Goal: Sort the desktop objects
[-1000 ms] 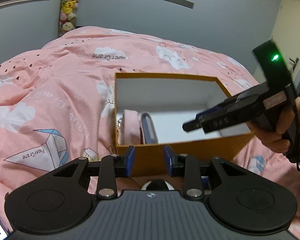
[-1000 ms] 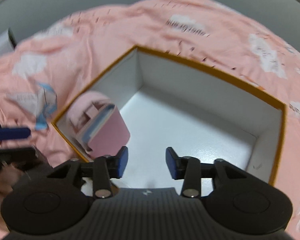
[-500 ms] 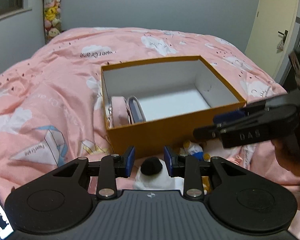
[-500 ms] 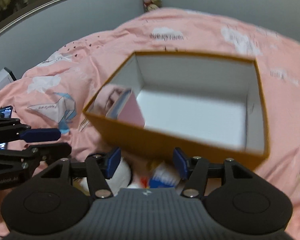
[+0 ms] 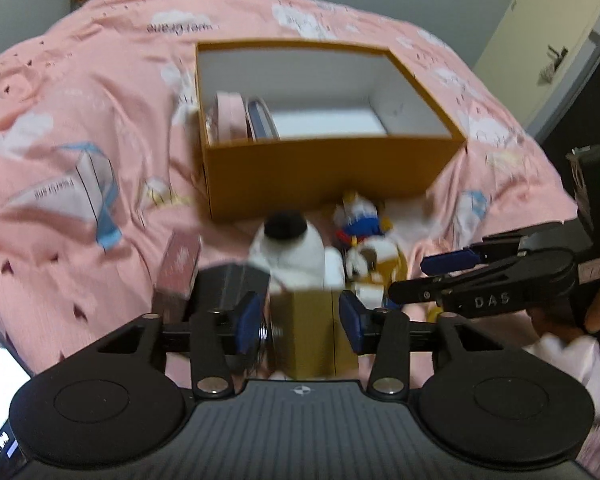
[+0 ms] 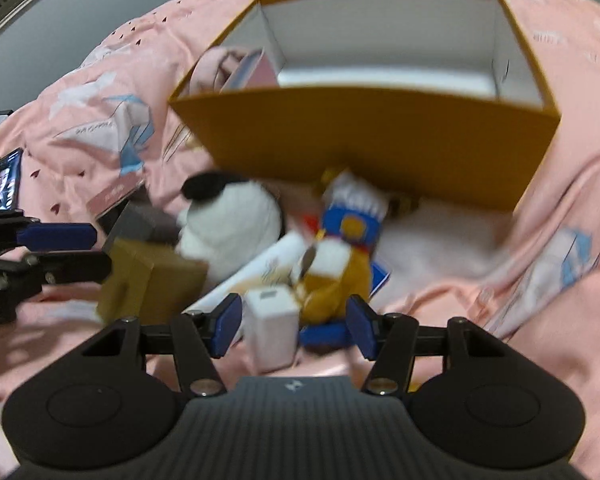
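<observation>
Left gripper (image 5: 303,322) is opening around the small brown box (image 5: 314,328) near the orange bin (image 5: 324,176), pads not touching, right gripper (image 6: 294,322) apart over the white charger (image 6: 272,330); box looks light, stiff cardboard, so I'd pinch its flat sides.

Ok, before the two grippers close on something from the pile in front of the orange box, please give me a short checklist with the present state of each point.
1. Left gripper has a target between its fingers: ok, the small brown box sits there; the jaws are opening and do not press on it.
2. Right gripper has one clear target: not ok, the white charger and the yellow plush toy both lie between its fingers.
3. Orange box has free floor: ok, only pink items stand at its left end.
4. The two grippers are apart: ok.
5. Picture sharp enough to judge contact: not ok, both views are blurred.
</observation>
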`<state>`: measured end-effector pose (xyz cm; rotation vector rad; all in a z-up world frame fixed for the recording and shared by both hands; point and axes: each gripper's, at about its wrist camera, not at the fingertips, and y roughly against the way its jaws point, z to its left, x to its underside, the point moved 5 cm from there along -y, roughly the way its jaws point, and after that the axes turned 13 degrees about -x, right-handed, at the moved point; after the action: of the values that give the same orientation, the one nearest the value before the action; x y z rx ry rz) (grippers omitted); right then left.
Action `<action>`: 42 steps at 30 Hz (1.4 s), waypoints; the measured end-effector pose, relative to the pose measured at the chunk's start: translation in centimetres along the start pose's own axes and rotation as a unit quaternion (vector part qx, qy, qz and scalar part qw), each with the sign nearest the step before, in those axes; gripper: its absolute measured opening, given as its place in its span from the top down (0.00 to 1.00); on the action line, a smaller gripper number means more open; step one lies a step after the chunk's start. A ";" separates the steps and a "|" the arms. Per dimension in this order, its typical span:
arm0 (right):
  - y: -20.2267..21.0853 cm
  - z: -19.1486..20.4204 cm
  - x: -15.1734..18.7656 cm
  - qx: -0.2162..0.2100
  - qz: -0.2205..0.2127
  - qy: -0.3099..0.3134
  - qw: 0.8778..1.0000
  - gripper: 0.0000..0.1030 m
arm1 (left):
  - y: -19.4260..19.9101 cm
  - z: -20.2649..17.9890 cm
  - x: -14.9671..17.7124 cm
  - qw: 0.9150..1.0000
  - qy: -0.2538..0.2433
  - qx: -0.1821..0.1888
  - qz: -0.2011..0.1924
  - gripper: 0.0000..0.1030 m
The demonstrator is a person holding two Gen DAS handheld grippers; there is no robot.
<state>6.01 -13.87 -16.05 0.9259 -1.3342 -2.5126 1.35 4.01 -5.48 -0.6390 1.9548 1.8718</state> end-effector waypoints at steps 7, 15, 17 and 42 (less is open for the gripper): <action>-0.3 1.0 1.7 -0.020 0.015 0.001 1.000 0.43 | 0.3 -0.6 1.0 1.000 -0.009 -0.007 0.005 0.49; 1.3 2.8 -1.3 -0.103 -0.014 -0.026 0.994 0.41 | 0.7 1.6 0.4 0.997 0.011 -0.072 0.008 0.49; 1.3 4.0 -2.3 -0.125 -0.014 -0.025 0.992 0.39 | 0.5 1.9 0.3 0.996 0.002 -0.090 0.010 0.49; -2.9 6.5 -6.2 -0.103 0.028 -0.018 0.994 0.37 | -0.6 4.3 -2.6 0.985 -0.060 -0.159 0.004 0.49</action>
<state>7.58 -5.17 -12.84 0.7934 -1.0693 -2.5729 3.63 8.50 -4.81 -0.5896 1.6010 2.1959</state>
